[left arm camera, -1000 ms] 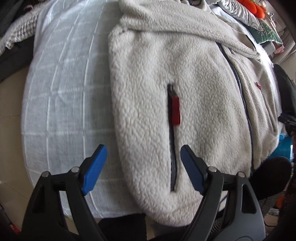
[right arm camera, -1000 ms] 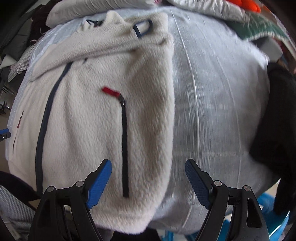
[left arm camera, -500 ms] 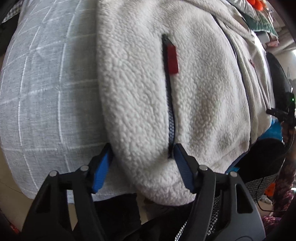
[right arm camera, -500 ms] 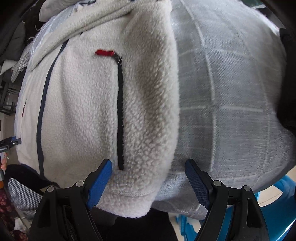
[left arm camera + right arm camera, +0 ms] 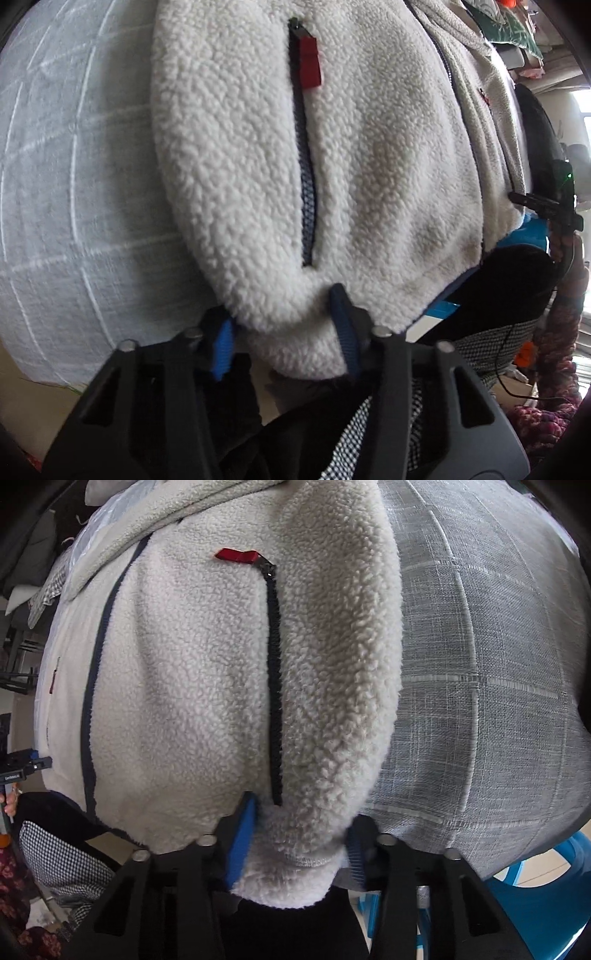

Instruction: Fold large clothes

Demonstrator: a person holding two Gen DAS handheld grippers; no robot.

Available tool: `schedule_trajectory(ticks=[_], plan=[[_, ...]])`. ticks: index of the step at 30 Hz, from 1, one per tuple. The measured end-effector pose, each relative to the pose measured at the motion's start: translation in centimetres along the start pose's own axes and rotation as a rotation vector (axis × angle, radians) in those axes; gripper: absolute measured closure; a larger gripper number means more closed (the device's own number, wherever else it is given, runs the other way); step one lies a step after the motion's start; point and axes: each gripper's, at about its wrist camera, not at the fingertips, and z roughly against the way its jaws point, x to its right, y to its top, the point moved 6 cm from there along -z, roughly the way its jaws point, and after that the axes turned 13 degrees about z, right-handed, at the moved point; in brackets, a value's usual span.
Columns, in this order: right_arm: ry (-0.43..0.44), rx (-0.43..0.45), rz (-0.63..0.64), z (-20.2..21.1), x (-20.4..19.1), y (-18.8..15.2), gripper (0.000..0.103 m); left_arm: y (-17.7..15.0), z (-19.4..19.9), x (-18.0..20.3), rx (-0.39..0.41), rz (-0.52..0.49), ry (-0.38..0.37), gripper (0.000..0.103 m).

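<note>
- With both pointing steeply down at the surface's near edge, left tongs have just closed, clamped on fleece jacket hem.
- Right tongs likewise, pinching the hem's other corner.

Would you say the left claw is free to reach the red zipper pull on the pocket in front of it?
Probably not: the left claw has just been closing on the fleece jacket hem, so it is occupied, though the red zipper pull lies uncovered.

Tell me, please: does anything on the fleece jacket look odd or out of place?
One small thing: on the fleece jacket the pocket zipper in the left wrist view gapes open, showing mesh lining. The other pocket zipper is closed. No damage shows.
</note>
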Motion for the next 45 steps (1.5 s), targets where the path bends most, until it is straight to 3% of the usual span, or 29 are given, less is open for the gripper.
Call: schedule_trajectory(ticks=[2, 5, 9, 14, 19, 26, 32, 35, 41, 45], plan=[[-0.003, 0.021, 0.014, 0.4, -0.5, -0.1, 0.076, -0.4, 0.0, 0.3, 0.004, -0.001, -0.015, 0.074], [-0.032, 0.044, 0.042, 1.0, -1.3, -0.1, 0.081, -0.7, 0.4, 1.0, 0.032, -0.007, -0.009, 0.081], [-0.082, 0.096, 0.074, 2.7, -2.6, 0.1, 0.083, -1.3, 1.7, 2.9, 0.116, -0.036, 0.013, 0.083], [-0.088, 0.201, 0.076, 6.4, -3.7, 1.4, 0.084, -0.9, 5.5, 5.9, 0.256, -0.066, -0.043, 0.084], [-0.13, 0.321, 0.075, 10.8, -3.8, 4.3, 0.084, 1.7, 10.2, 8.0, 0.417, -0.091, -0.058, 0.084], [-0.163, 0.446, 0.009, 16.2, -0.6, 9.6, 0.084, 9.4, 16.8, 9.2, 0.631, -0.088, -0.016, 0.084], [-0.134, 0.538, -0.093, 16.9, 2.9, 17.0, 0.084, 17.7, 19.8, 9.6, 0.734, -0.042, -0.026, 0.083], [-0.115, 0.574, -0.127, 16.2, 4.8, 21.3, 0.084, 22.8, 19.4, 10.5, 0.763, -0.02, -0.03, 0.082], [-0.087, 0.581, -0.178, 12.6, 8.4, 28.2, 0.082, 31.8, 16.0, 11.1, 0.807, -0.058, 0.033, 0.076], [0.068, 0.567, -0.253, 8.7, 11.7, 31.5, 0.074, 36.3, 11.8, 10.3, 0.715, -0.077, 0.113, 0.073]])
